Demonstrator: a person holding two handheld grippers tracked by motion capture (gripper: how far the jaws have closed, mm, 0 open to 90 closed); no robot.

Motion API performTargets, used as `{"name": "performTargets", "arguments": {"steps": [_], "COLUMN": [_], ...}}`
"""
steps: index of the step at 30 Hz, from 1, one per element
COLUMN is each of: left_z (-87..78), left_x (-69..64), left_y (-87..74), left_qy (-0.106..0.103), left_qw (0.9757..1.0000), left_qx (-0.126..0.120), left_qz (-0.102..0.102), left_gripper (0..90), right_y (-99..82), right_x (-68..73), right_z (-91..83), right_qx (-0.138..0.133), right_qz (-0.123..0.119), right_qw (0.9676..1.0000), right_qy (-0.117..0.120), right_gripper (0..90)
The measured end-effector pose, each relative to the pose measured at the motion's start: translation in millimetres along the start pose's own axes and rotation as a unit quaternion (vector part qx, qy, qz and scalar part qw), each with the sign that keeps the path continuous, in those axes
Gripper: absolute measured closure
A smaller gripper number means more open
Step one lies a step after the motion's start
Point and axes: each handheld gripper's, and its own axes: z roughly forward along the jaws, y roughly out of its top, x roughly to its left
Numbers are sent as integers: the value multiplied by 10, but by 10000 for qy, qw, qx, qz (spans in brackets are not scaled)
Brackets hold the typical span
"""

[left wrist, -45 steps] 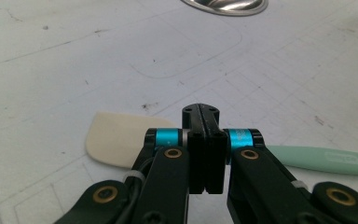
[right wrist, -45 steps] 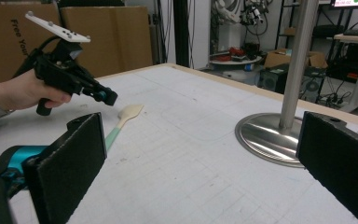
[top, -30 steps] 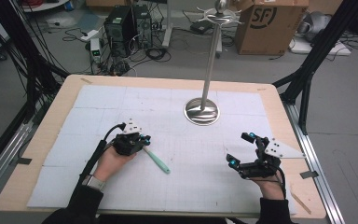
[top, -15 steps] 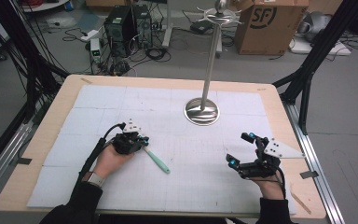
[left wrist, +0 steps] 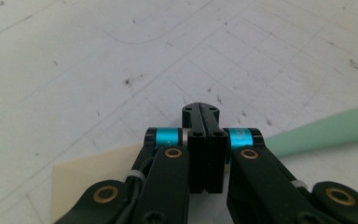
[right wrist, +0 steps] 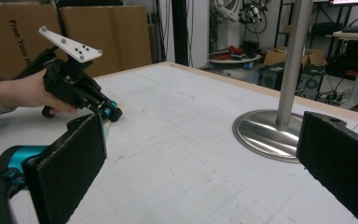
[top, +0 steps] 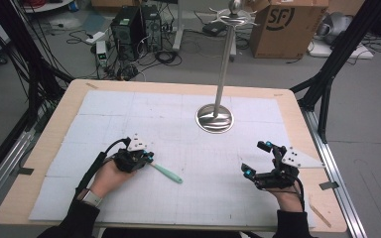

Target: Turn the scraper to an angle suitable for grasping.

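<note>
Spatula (top: 166, 171) lies mint-green near the worktop's front-left, its cream blade end under the left claw (top: 148, 159), clamped shut on it; lift level; right claw (top: 256, 158) gapes empty

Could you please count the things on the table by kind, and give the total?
Grippers: 2, the left gripper and the right gripper
Mint-green spatula: 1
Metal stand with round base: 1
White mat: 1
Total: 5
</note>
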Motion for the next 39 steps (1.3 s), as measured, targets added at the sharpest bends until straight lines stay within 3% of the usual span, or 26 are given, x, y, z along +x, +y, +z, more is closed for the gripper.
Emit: {"name": "performTargets", "arguments": {"steps": [5, 10, 18, 29, 34, 39], "left_z": [-111, -251, -463, -708, -736, -823], "left_x": [-54, -58, -29, -159, -214, -302], "left_y": [-58, -195, -447, -704, -710, -651], "left_qy": [43, -9, -107, 88, 181, -7], "left_qw": [9995, 9995, 9999, 9994, 9987, 9966], "left_qx": [149, 107, -134, -333, -467, -818], "left_qz": [284, 303, -20, -88, 1, -19], "left_gripper": [899, 899, 899, 899, 899, 899], "right_y": [-2, -3, -20, -25, -29, -30], "right_x": [5, -4, -1, 0, 0, -13], "right_z": [4, 2, 30, 42, 66, 67], "right_qx": [32, 17, 86, 149, 149, 153], "right_qz": [29, 17, 36, 40, 25, 41], "right_qw": [10000, 10000, 10000, 9999, 9999, 9998], "right_qy": [9, 8, 33, 54, 79, 76], "right_gripper": [7, 7, 7, 7, 7, 7]}}
